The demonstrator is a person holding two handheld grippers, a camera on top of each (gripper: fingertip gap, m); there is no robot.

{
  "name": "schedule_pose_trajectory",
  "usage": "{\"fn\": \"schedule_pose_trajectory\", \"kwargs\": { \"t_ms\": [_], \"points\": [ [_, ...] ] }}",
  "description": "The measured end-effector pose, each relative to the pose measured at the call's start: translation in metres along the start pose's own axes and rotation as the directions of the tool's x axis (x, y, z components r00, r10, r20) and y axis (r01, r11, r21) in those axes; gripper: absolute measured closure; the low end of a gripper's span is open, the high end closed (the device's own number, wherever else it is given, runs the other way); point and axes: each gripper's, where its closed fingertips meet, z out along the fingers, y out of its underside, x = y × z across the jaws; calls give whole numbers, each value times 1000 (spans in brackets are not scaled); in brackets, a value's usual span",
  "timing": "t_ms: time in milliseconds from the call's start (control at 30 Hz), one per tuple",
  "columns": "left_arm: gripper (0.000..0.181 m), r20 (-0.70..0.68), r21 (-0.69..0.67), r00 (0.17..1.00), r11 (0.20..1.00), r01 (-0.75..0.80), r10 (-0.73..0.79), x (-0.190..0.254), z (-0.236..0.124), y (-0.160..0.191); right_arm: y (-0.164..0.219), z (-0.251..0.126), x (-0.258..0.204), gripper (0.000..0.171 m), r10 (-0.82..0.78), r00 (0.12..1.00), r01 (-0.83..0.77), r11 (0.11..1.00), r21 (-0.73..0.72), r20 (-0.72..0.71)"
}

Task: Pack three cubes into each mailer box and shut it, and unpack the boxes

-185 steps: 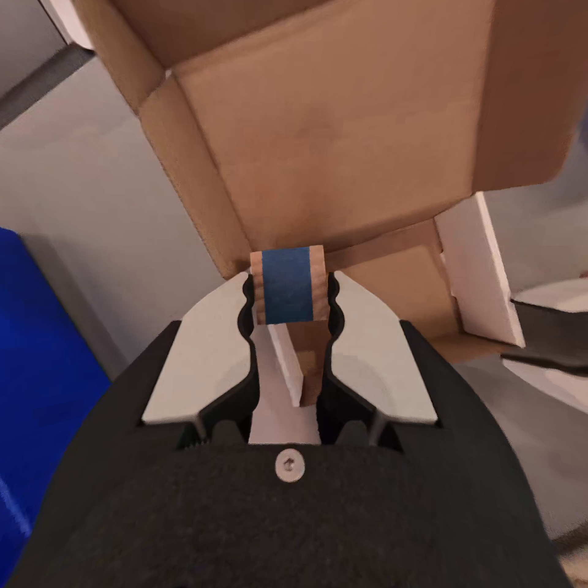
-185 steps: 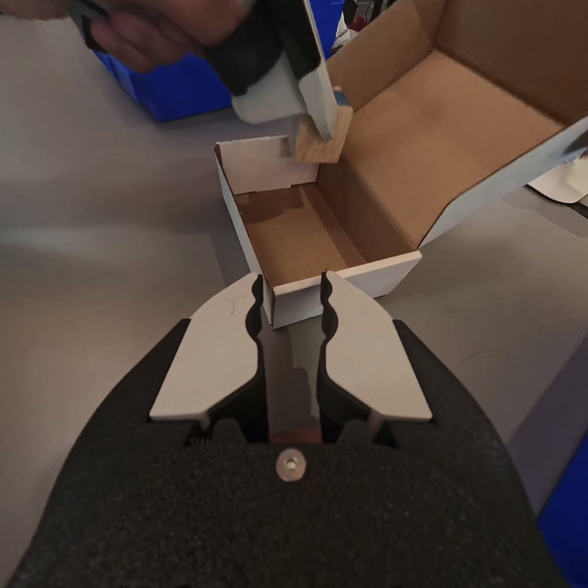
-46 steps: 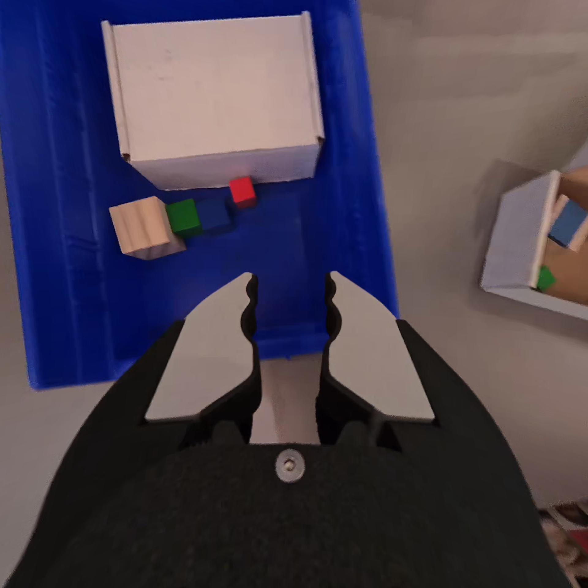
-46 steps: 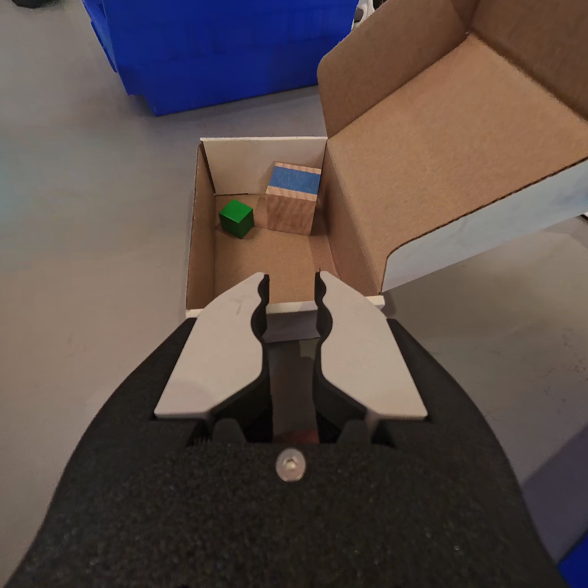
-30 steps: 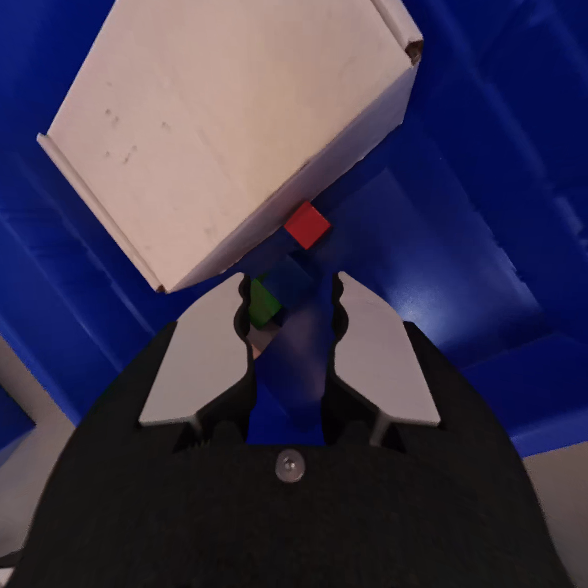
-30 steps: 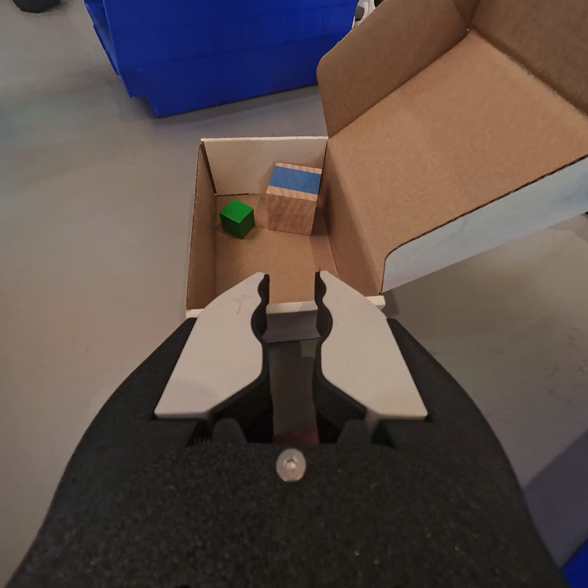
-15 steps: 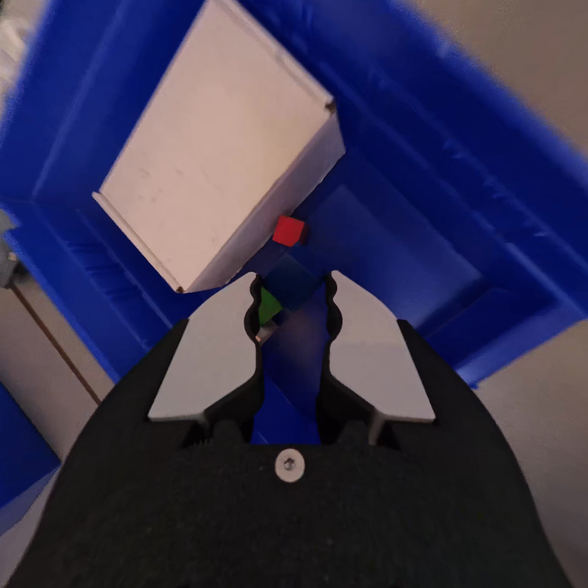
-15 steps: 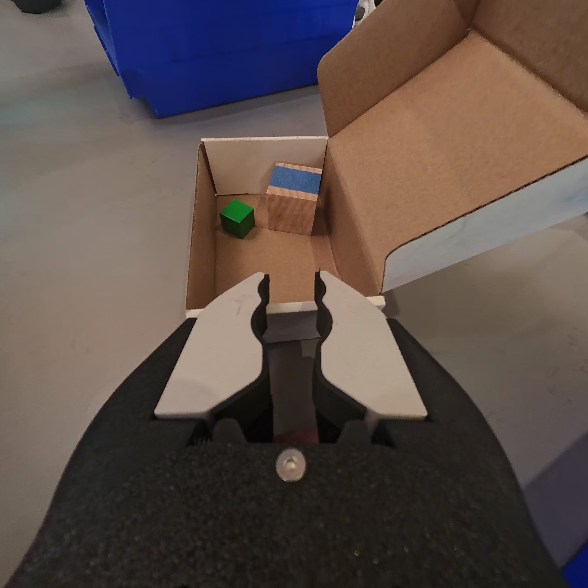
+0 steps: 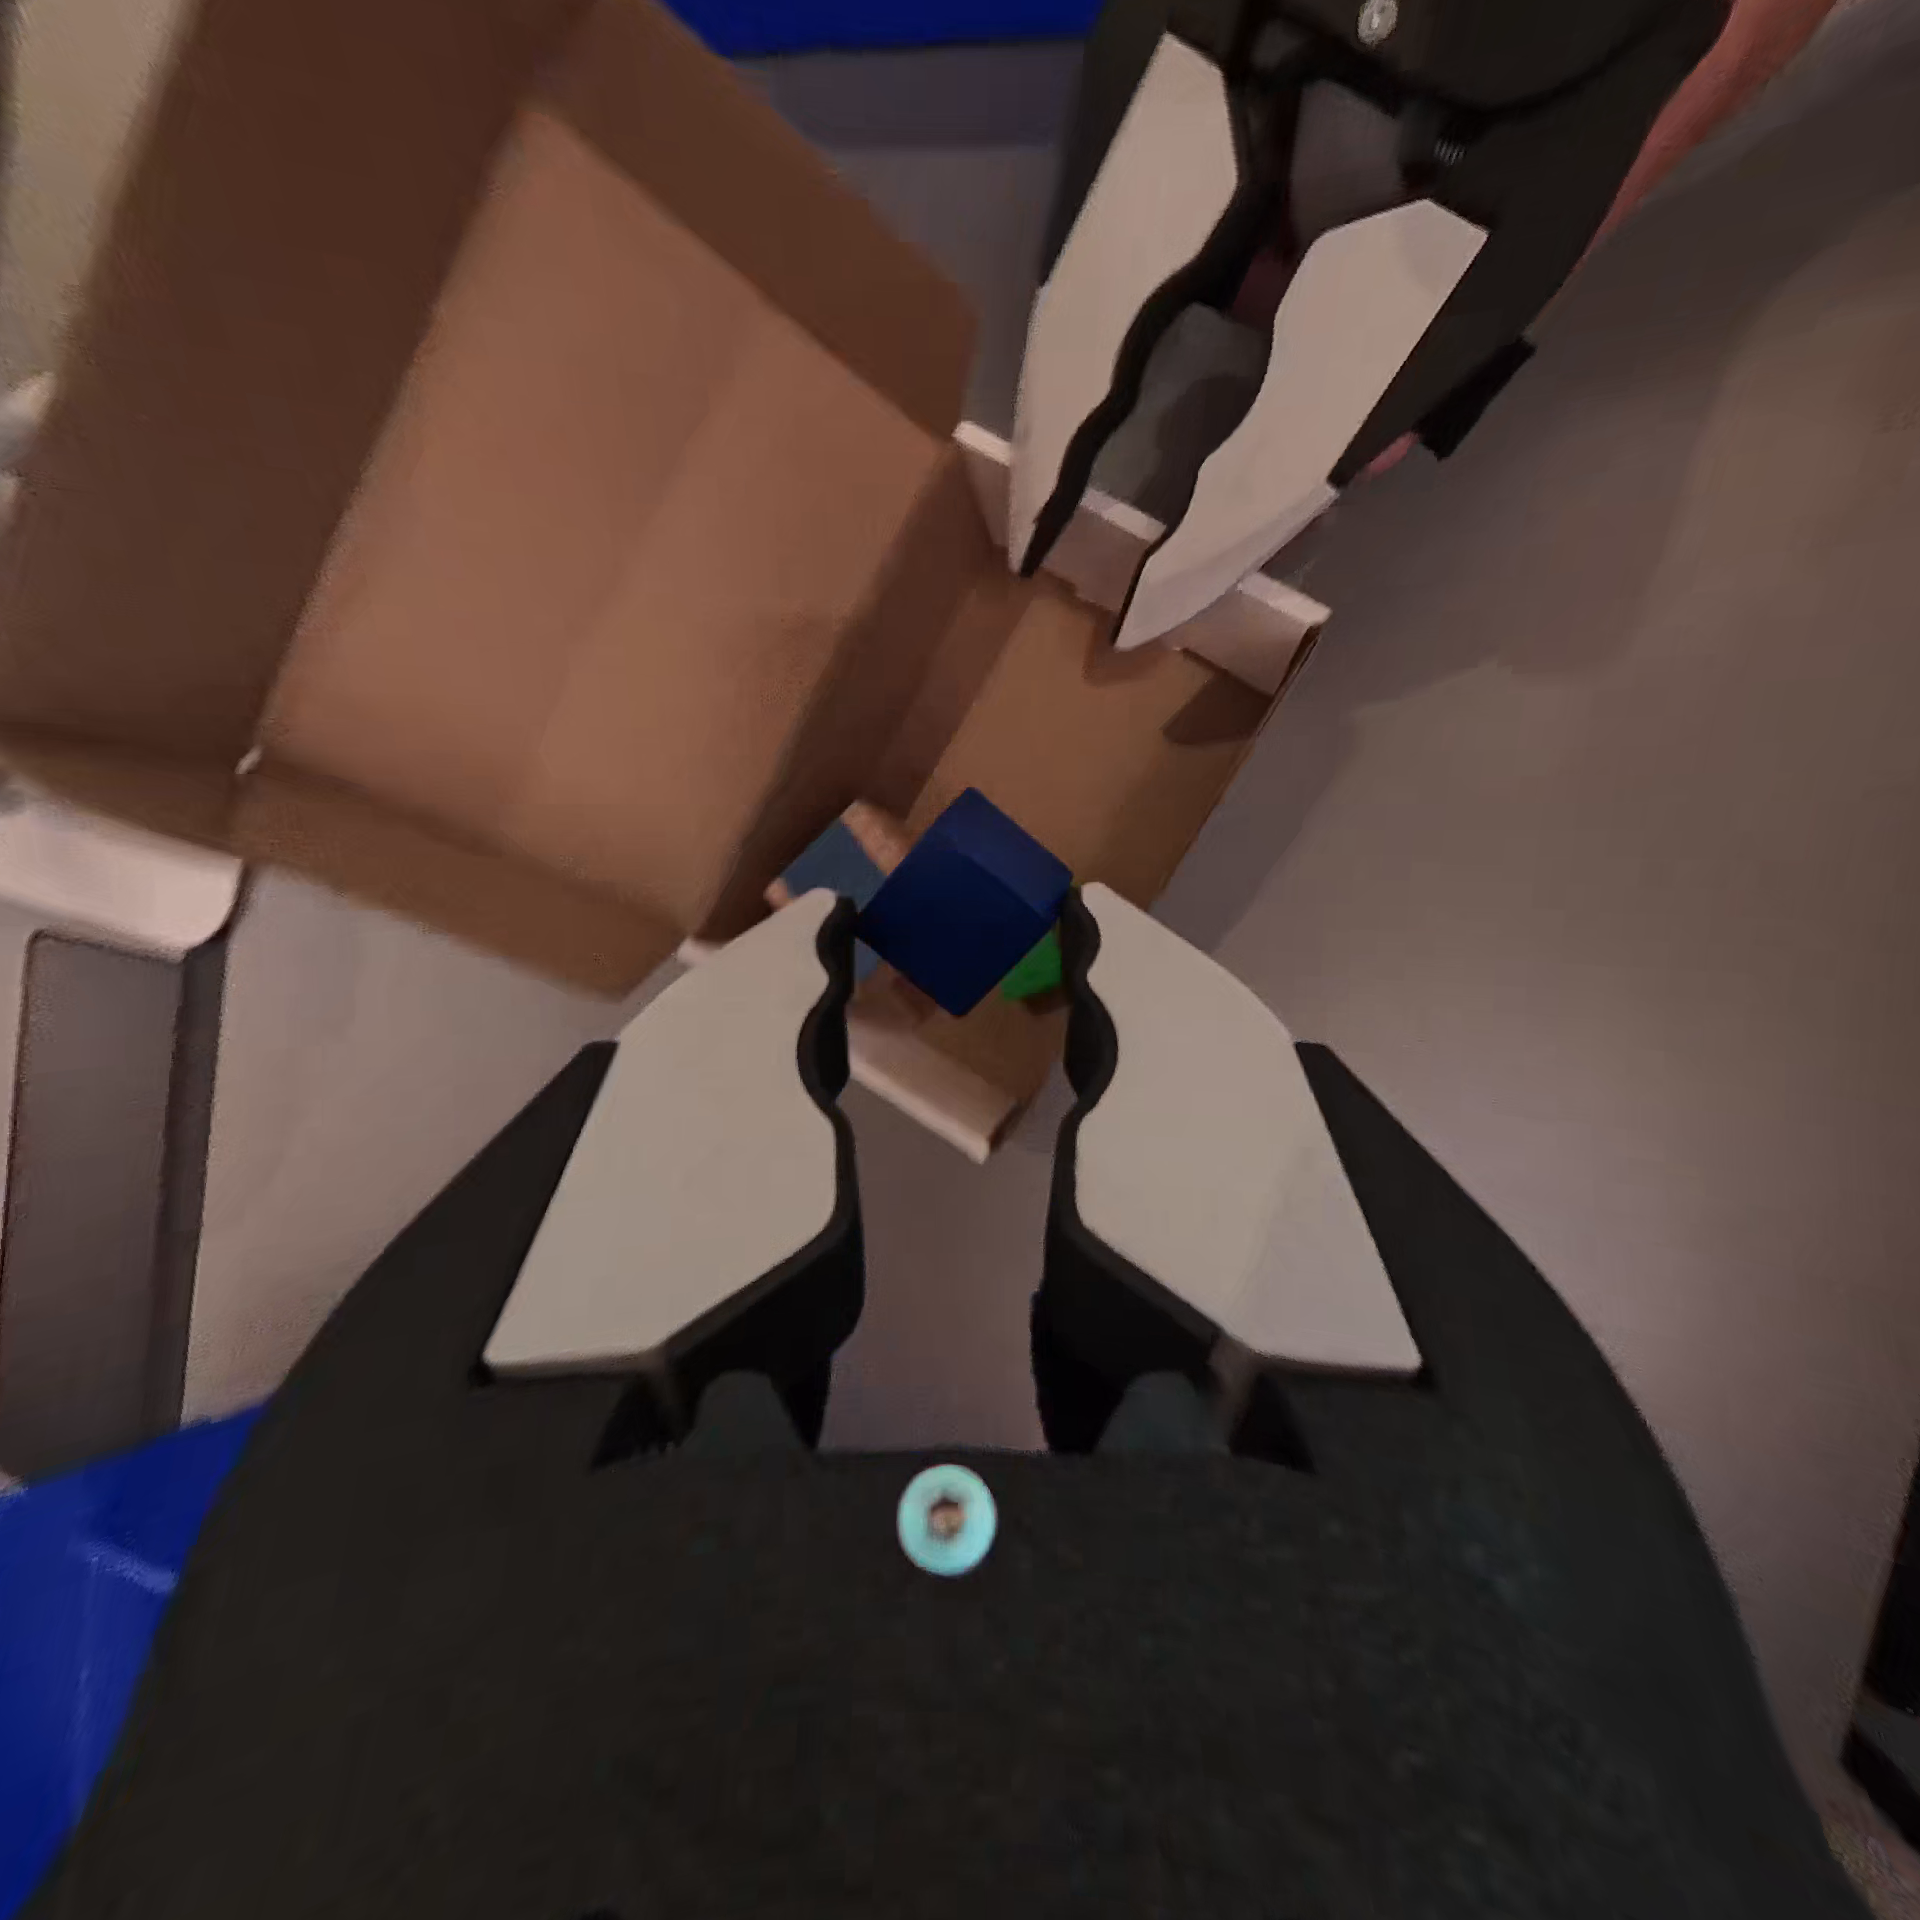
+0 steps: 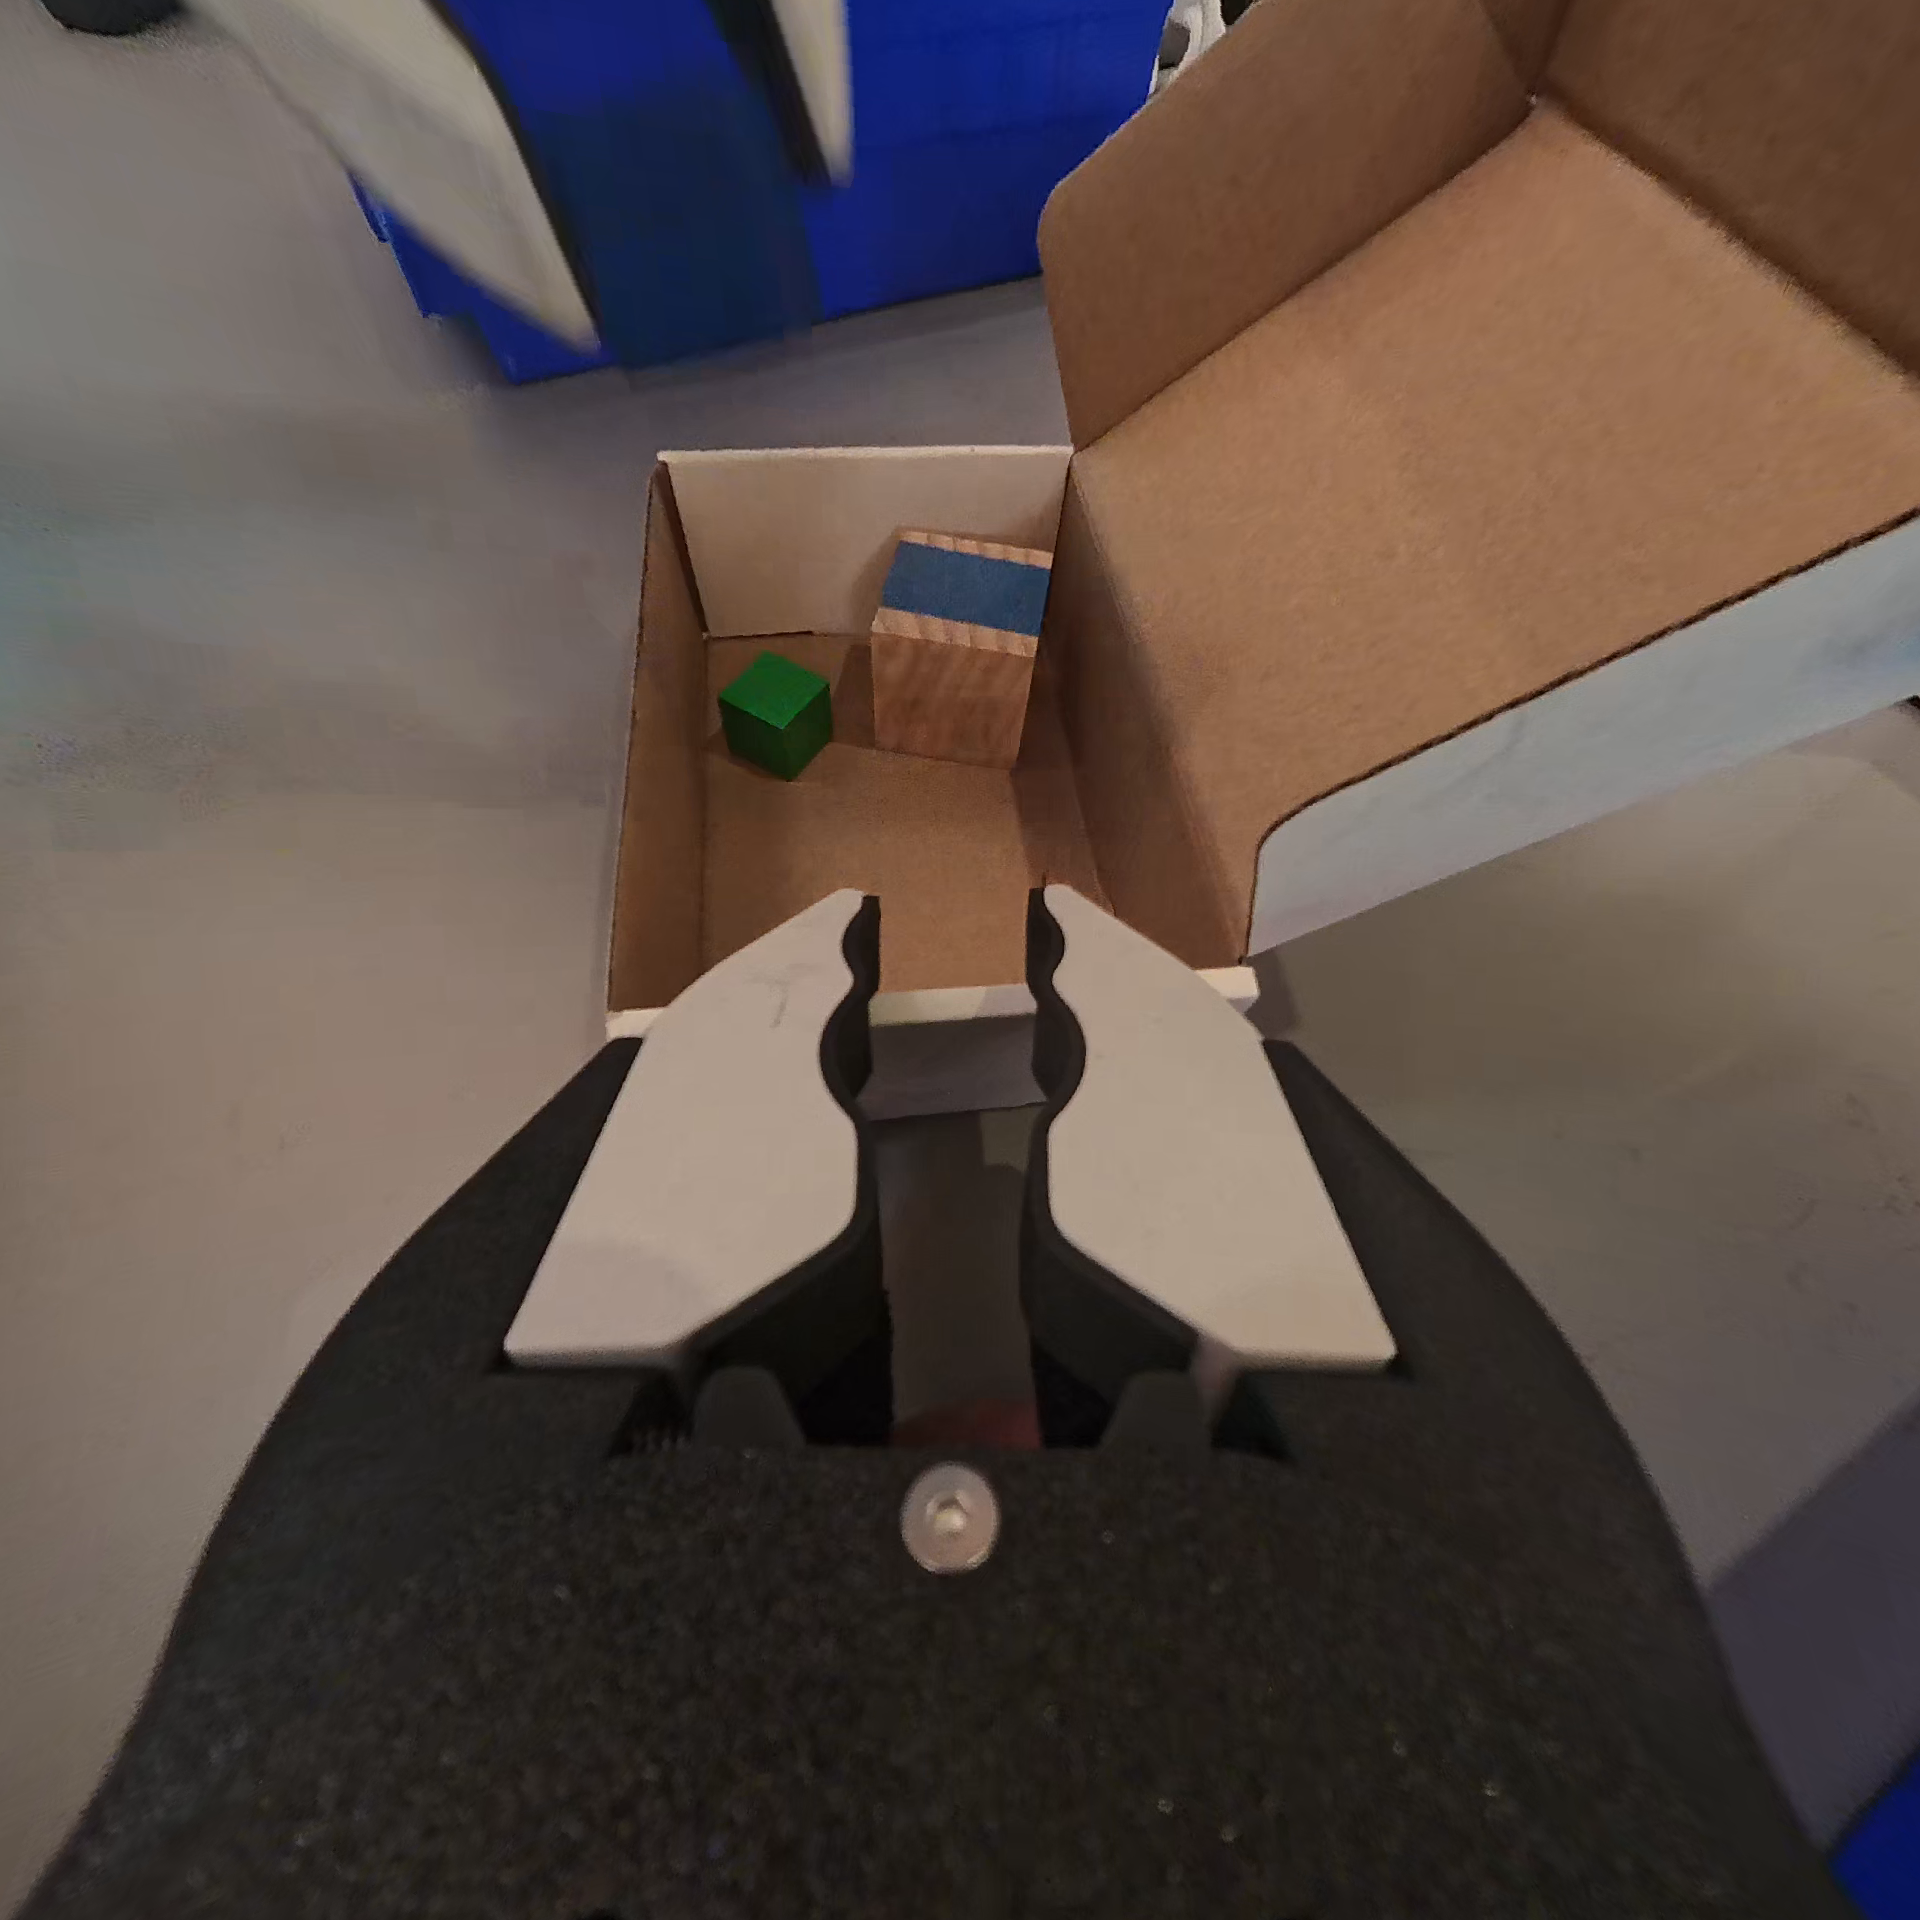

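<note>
Left gripper (image 9: 958, 914) clamps a small dark-blue cube (image 9: 961, 899) above the open white cardboard mailer box (image 10: 665, 727) on the grey table (image 10: 312, 831), a small green cube (image 10: 776, 713) and blue-taped wooden block (image 10: 956, 665) inside, right gripper (image 10: 951, 914) empty, fingers parted, at its near rim.

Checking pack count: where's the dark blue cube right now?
In the left wrist view, the dark blue cube is clamped between the left claw tips, held above the open mailer box, over the green cube; not in the box yet.
</note>
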Motion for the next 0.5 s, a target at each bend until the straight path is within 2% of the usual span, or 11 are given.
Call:
{"fn": "schedule_pose_trajectory", "kwargs": {
  "t_ms": [133, 267, 367, 500],
  "points": [
    [144, -59, -200, 995, 975, -96, 86, 1, 55, 0, -2, -4, -2, 144, -26, 1000, 26, 999, 20, -7],
    [144, -135, -269, 983, 950, -159, 126, 13, 84, 3, 1, -12, -6, 145, -37, 999, 38, 999, 25, -23],
    [143, -126, -328, 977, 922, -206, 173, 14, 96, 11, 3, -15, -4, 144, -24, 1000, 24, 999, 24, -19],
    [143, -115, -330, 978, 922, -204, 176, 20, 108, 9, 3, -16, -4, 144, -17, 1000, 18, 1000, 25, -12]
  ]
}}
